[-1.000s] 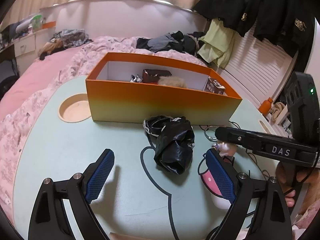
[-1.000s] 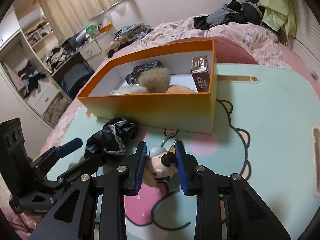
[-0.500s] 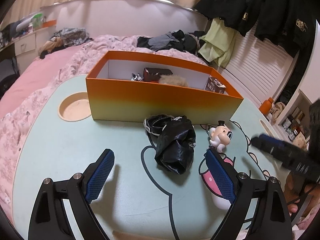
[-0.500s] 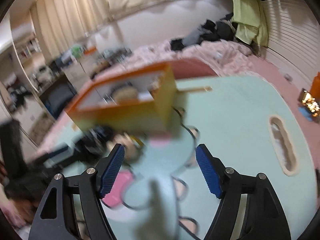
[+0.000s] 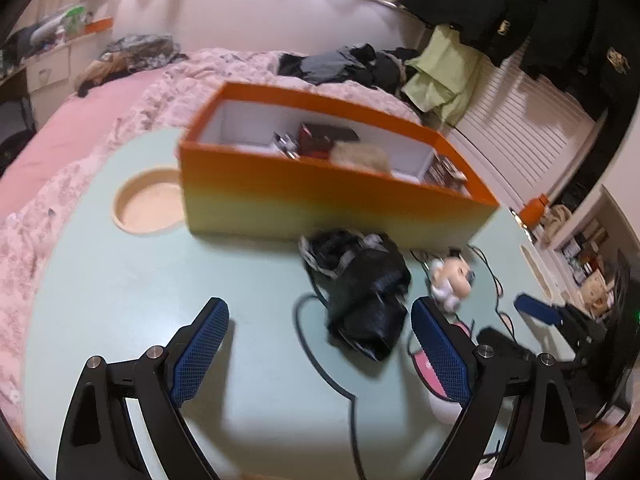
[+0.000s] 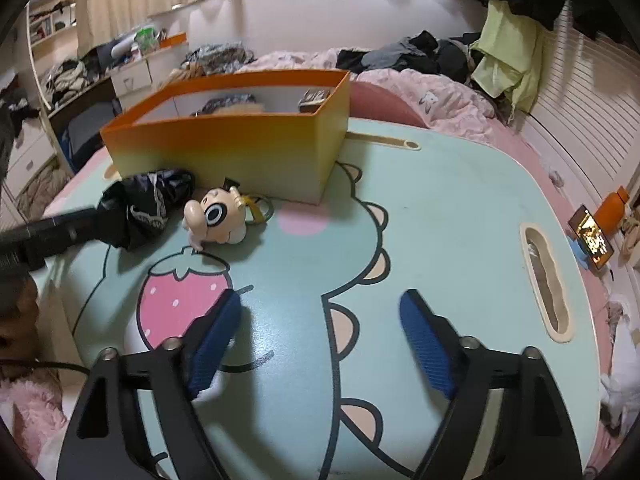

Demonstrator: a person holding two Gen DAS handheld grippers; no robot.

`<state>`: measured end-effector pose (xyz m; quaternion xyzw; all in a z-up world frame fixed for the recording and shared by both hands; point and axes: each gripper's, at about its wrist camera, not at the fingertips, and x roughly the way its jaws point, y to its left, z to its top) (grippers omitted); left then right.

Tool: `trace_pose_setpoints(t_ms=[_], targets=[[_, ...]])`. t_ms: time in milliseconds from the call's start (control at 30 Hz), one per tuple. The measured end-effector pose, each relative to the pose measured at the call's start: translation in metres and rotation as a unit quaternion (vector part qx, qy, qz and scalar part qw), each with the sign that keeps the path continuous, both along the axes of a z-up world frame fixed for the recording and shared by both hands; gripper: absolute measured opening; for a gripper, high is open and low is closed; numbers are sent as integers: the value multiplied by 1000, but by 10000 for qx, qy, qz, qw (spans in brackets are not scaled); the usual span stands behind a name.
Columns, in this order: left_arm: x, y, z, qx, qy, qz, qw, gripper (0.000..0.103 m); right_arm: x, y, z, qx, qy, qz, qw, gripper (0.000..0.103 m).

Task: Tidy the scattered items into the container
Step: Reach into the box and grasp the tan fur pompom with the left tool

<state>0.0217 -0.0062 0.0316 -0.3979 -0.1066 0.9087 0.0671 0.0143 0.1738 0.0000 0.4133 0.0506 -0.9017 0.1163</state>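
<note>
An orange box (image 5: 320,196) stands on the mint table (image 5: 160,300) and holds several items; it also shows in the right wrist view (image 6: 224,148). A crumpled black bag (image 5: 360,292) lies in front of the box, also seen from the right wrist (image 6: 144,204). A small cartoon figure with a key ring (image 6: 218,218) lies on its side beside the bag, and shows in the left wrist view (image 5: 452,280). My left gripper (image 5: 320,356) is open and empty, just short of the bag. My right gripper (image 6: 320,344) is open and empty, over the table well back from the figure.
A round cup recess (image 5: 148,208) sits left of the box. A long slot (image 6: 546,280) lies at the table's right side. A pink bed with clothes (image 5: 120,120) surrounds the table. An orange bottle (image 6: 612,208) and a phone (image 6: 592,240) are off to the right.
My right gripper opened, let go of the cartoon figure and pulled back from it. The figure now lies on the table by the bag. My left gripper shifted slightly toward the bag.
</note>
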Motion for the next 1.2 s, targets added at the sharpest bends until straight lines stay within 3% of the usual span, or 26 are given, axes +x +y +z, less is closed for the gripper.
trace_pose_setpoints(t_ms=[233,333,500,633,767,867,900,1033,1200], targets=[[-25,-16,61,-147,493,183,9985,92,0,2,0,0,-1,-23,10000,84],[-65,0,73,-370,36,-215,9991,92,1,3,0,-71,4,-23,10000,84],[-126,37,57,-608,-810,-531,9934,75,-1,3,2,-149,6,-19,9999,84],[-157,59,34,-505,-1378,-562,9876,74,-1,4,2,-151,8,-17,9999,84],[-170,69,26,-621,-1428,-369,9871,72,-1,3,2,-155,7,-17,9999,84],[-178,75,18,-662,-1585,-434,9842,48,-2,4,2,-179,6,-14,9998,84],[-180,76,15,-689,-1630,-445,9832,45,-3,3,3,-182,6,-14,9998,84],[-185,74,3,-660,-1682,-492,9823,40,-3,3,3,-180,7,-13,9998,84],[-168,66,25,-422,-1346,-696,9876,39,-2,3,2,-188,7,-15,9998,84]])
